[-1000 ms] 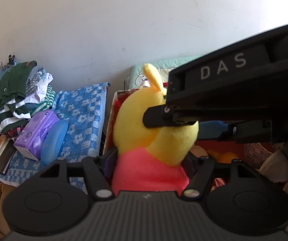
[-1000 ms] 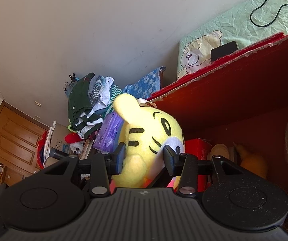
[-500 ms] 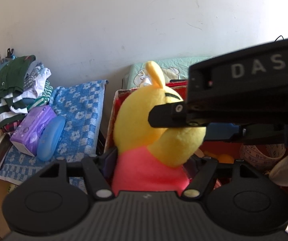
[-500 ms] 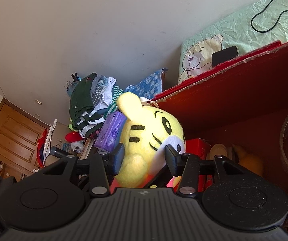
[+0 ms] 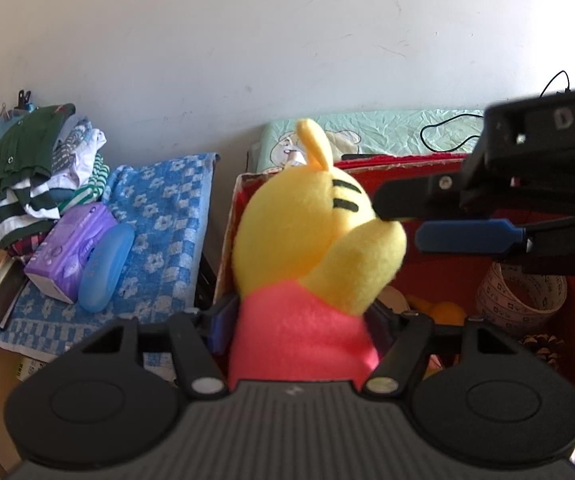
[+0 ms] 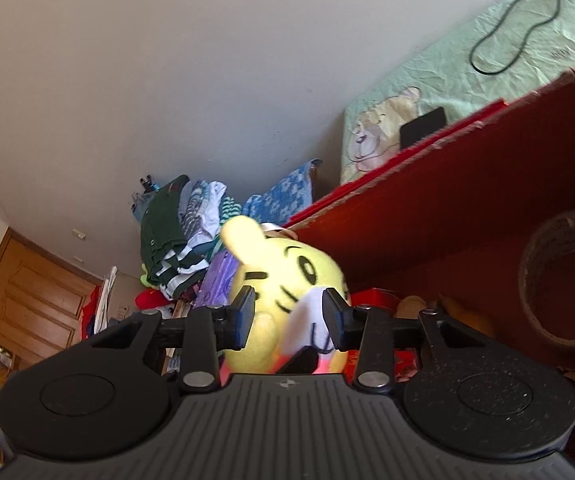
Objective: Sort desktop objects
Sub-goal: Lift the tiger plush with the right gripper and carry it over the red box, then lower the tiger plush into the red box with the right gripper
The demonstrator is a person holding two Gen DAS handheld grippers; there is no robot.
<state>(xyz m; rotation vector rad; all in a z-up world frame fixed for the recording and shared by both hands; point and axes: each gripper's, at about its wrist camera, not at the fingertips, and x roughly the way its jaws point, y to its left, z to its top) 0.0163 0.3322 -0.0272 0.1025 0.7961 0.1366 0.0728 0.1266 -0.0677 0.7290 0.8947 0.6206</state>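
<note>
Plush tiger [image 5: 307, 236] hanging over left edge of red box [image 6: 467, 208]; I'm clamping its pink body in left gripper [image 5: 299, 320]. Right gripper [image 6: 289, 314], jaws just narrowing, straddling its face without squeezing. Risk: soft fabric slipping out, dropping outside box.

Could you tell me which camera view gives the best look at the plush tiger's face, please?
The right wrist view: the plush tiger faces that camera, eye, stripes and white muzzle visible. The left wrist view shows only the back of its head and pink body.

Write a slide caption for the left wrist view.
Left gripper clamps a yellow tiger plush by its pink body while the right gripper backs off beside its head.
</note>
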